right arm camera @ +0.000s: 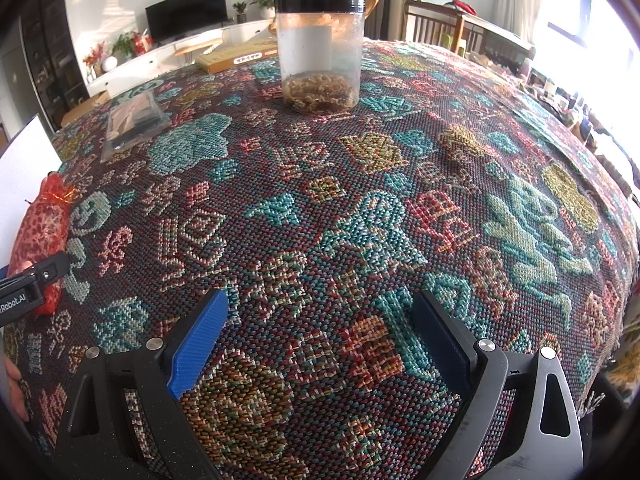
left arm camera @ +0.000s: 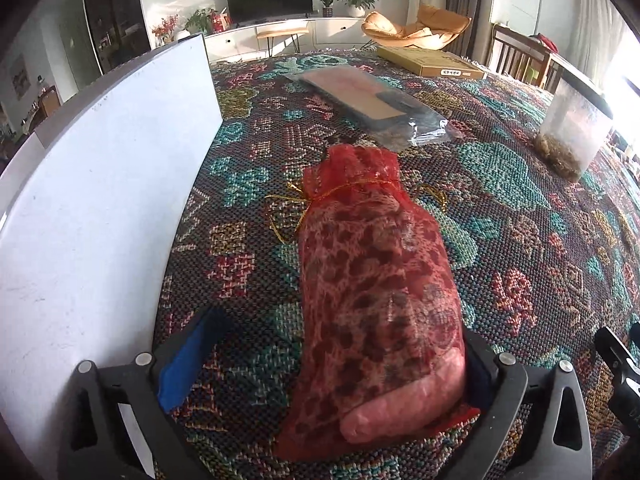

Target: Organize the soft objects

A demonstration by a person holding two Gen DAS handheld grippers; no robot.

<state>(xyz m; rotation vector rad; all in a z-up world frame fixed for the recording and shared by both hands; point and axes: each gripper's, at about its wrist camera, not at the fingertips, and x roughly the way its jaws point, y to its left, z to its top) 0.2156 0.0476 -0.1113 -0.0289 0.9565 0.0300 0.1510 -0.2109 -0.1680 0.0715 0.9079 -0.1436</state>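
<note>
Our left gripper point(left arm camera: 316, 364) stood open around the red organza pouch point(left arm camera: 376, 280) lying on the woven tablecloth point(left arm camera: 520, 248); our right gripper point(right arm camera: 320, 340) gaped empty. Its slippery mesh could slide loose if pinched off-centre.

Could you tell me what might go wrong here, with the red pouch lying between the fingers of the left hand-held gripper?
The left hand-held gripper straddles only the bottom end of the red mesh pouch, and its jaws stand open; lifted from there, the long pouch may droop or slip out. The gold drawstring trails loose on the woven tablecloth and might snag. The white board stands close on the left, so a swing that way could knock it.
</note>
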